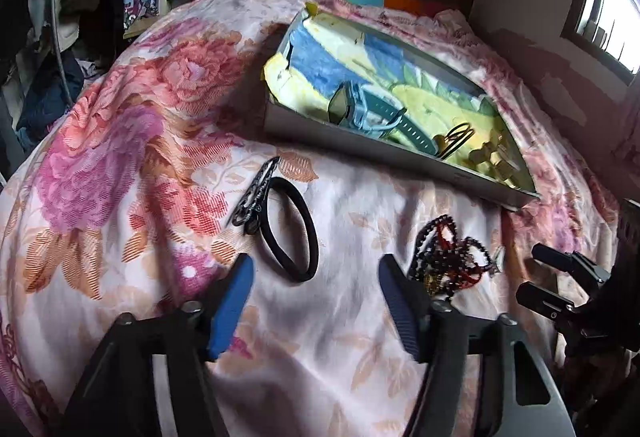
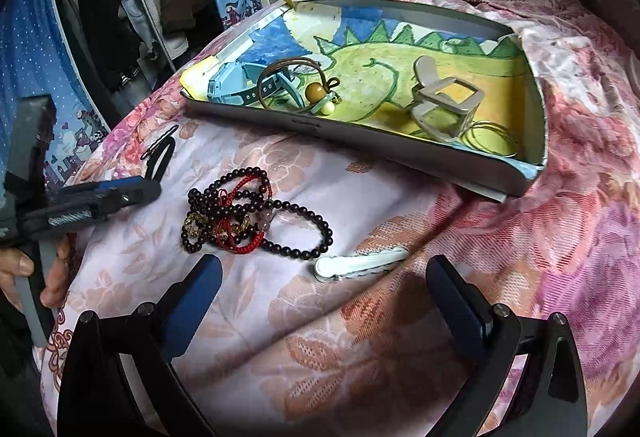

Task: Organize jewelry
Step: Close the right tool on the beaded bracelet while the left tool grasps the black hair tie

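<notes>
Hovering over floral bedspread (image 1: 132, 141), both claws empty. Left gripper (image 1: 316, 269): jaws roughly half spread, nothing between pads, no contact. Right gripper (image 2: 324, 277): jaws spread wide, nothing held.

Loose items on bedspread, all outside tray (image 2: 360, 145):
- black hair tie (image 1: 290, 229) just ahead of left claw, slightly toward its left finger; oval, long axis running away from claw toward tray, tilted left.
- dark filigree hair clip (image 1: 256, 193) touching far-left end of hair tie.
- beaded bracelets (image 2: 244, 217), tangled pile, ahead-left of right claw; also just off left claw's right finger.
- white hair clip (image 2: 360, 263) just ahead of right claw, near centred between jaws, long axis crosswise to fingers, right end tipped slightly toward tray.

Tray already holding teal watch strap (image 2: 240, 87), bead cord, grey frame piece.

Judgement: left nearer hair tie, right nearer white hair clip. White hair clip lying across jaw gap, so likely needs wrist roll to pinch across narrow width. Hair tie axis roughly in line with left fingers; pinch across one side looks workable.
</notes>
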{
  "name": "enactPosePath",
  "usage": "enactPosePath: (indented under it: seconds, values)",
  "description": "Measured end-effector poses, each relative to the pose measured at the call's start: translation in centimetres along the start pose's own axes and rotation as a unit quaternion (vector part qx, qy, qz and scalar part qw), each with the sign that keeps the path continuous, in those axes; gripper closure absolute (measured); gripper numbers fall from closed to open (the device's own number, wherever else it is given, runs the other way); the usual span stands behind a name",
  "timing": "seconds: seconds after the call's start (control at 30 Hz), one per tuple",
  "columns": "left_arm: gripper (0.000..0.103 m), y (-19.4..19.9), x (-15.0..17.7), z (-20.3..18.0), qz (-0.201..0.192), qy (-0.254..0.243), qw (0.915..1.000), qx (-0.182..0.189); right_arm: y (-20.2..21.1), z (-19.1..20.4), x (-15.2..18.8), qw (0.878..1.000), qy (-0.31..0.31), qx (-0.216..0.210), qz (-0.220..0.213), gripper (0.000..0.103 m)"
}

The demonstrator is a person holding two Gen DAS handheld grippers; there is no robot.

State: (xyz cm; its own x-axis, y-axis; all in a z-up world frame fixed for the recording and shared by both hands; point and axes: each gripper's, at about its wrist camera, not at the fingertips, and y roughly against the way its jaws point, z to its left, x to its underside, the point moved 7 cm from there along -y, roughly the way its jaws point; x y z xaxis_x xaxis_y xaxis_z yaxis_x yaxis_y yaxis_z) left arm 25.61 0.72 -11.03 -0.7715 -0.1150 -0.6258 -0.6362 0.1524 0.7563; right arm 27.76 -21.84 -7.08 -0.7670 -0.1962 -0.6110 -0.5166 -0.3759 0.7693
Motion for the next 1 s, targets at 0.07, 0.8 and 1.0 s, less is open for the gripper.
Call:
enactPosePath:
  seconds: [0.07,0.8,1.0]
  values:
    - [0.058,-1.1,0.4,0.1,0.018,-0.001,0.9995,-0.024,0.0,0.3,-0.2,1.0,0.0,-0.011,-0.006,0.005]
    - [0.094,-0.9,0.9,-0.6,0.029,0.025,0.9992,0.008,-2.5,6.2,-2.5,0.992,0.085,-0.091,-0.022,0.079]
    - [0.094,-0.8,1.5,-1.5,0.038,0.017,0.9989,0.019,-2.2,7.0,-2.3,0.989,0.1,-0.102,-0.027,0.095]
